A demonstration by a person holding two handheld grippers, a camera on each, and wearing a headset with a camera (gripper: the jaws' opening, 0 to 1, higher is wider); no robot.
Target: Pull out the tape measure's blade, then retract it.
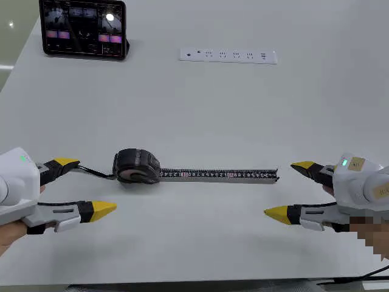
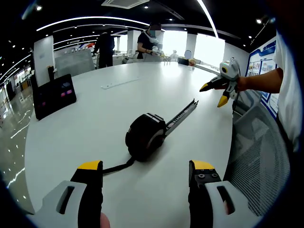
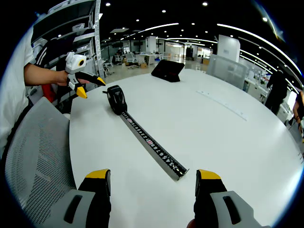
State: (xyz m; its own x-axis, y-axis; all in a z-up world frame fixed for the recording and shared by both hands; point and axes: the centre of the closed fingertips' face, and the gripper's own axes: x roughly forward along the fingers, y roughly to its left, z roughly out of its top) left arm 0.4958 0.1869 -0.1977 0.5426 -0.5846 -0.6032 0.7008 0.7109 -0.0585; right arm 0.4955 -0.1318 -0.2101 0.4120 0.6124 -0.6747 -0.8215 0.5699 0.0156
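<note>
Locate the tape measure point(image 1: 137, 165) lying on the table point(image 1: 194, 109), blade point(image 1: 219, 175) extended flat with its tip pointing at the right gripper point(image 1: 278, 188) and cord point(image 1: 94, 172) trailing toward the left gripper point(image 1: 96, 184), both pairs of fingers point(image 1: 100, 210) spread wide, empty, touching neither case nor blade.

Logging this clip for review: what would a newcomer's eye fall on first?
The black tape measure lies on the white table, its blade drawn out flat toward the right gripper. That one and the left gripper hover open, one at each end. A tablet and power strip sit farther back.
</note>
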